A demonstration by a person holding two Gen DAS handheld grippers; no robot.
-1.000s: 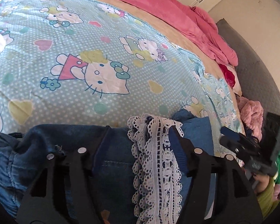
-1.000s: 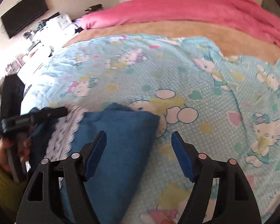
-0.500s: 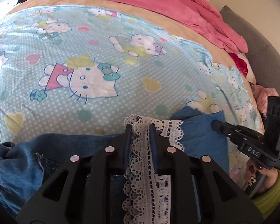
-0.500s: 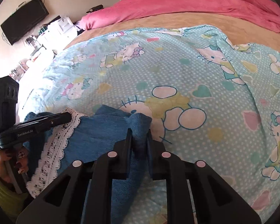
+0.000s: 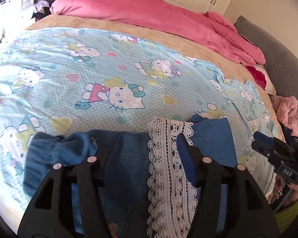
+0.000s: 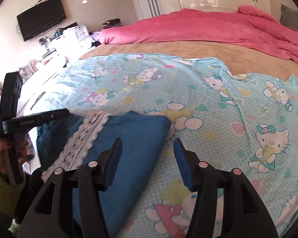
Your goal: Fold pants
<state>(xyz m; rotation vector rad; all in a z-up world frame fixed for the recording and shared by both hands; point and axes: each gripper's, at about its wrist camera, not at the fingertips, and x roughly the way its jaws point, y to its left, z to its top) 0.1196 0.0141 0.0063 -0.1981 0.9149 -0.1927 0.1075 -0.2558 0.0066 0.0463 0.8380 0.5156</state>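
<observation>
Blue denim pants (image 5: pixel 129 158) with a white lace trim (image 5: pixel 168 158) lie folded at the near edge of the bed. In the left wrist view my left gripper (image 5: pixel 149 144) is open, its fingers spread over the denim and the lace. In the right wrist view the pants (image 6: pixel 137 138) lie at lower left with the lace trim (image 6: pixel 83 138) along their left side. My right gripper (image 6: pixel 147 148) is open and empty, just above the pants' right edge. The right gripper also shows at the right of the left wrist view (image 5: pixel 268 148), and the left gripper at the left of the right wrist view (image 6: pixel 55 115).
The bed is covered by a light blue Hello Kitty sheet (image 5: pixel 109 69) over a tan blanket (image 6: pixel 188 51). A pink duvet (image 5: pixel 159 17) is bunched at the far side. A grey headboard (image 5: pixel 278 55) and pink clothes (image 5: pixel 286 109) are at right. A TV (image 6: pixel 41 21) hangs on the wall.
Both grippers were shut on the pants half a second ago, the left on the lace, the right on the denim corner. Both have opened and let go, and pulled back a little.
</observation>
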